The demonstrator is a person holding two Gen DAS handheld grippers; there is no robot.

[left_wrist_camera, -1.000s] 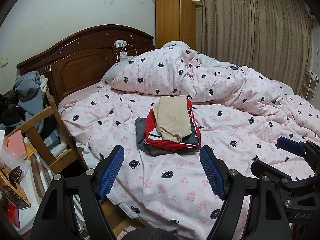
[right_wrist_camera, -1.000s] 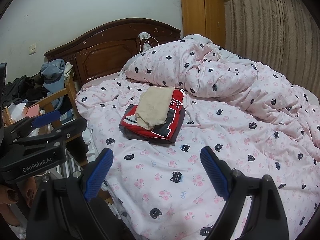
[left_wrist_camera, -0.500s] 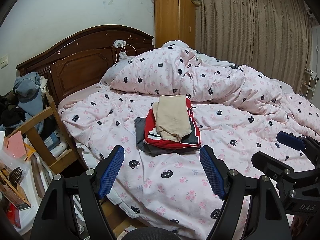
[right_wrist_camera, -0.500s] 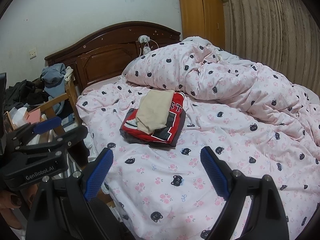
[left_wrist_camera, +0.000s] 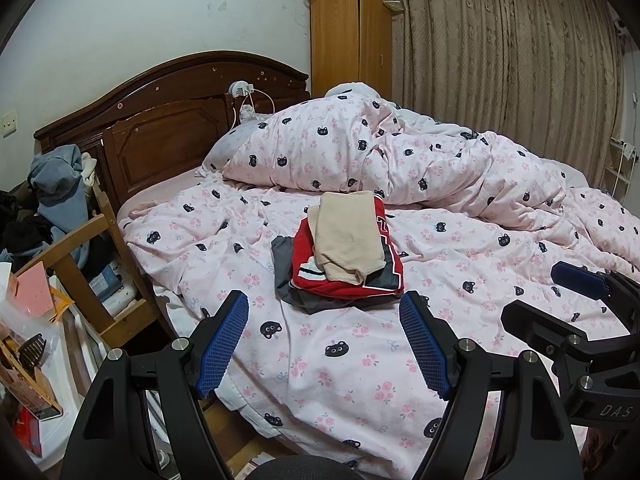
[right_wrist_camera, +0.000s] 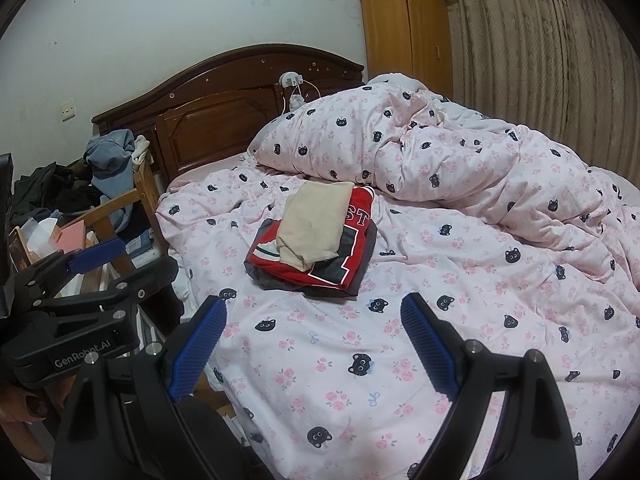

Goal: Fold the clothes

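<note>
Listing from the near edge outward, with the folded stack taken as the landmark: the left gripper (left_wrist_camera: 324, 344) is held nearest, below the stack, its blue ribbed pads spread wide with nothing between them, only the quilt seen through the gap. The right gripper (right_wrist_camera: 316, 344) is likewise held below the stack, jaws wide apart and empty. A fingertip with a dark nail (right_wrist_camera: 34, 406) is seen at the lower left of the right wrist view, under the body of the other gripper. The pink quilt with black cat faces (left_wrist_camera: 352, 364) is spread under and around the stack. The folded stack (left_wrist_camera: 340, 258) is laid flat on the quilt near the middle of the bed, clear of both grippers; a beige folded garment (left_wrist_camera: 348, 236) is placed on top, a red garment with white lettering (right_wrist_camera: 356, 232) beneath it, and a dark grey garment (left_wrist_camera: 288, 280) at the bottom. Left of the stack, a wooden chair (left_wrist_camera: 80, 264) piled with blue and dark clothing is noted. Beyond the stack, a bunched part of the same quilt (left_wrist_camera: 360, 152) is heaped. Further back, a dark wooden headboard (left_wrist_camera: 168, 120) is recorded, with a white charger and cable (left_wrist_camera: 242, 90) on it. Furthest from the stack, a tall wooden cabinet (left_wrist_camera: 348, 40) and brown curtains (left_wrist_camera: 500, 52) are set against the wall.
</note>
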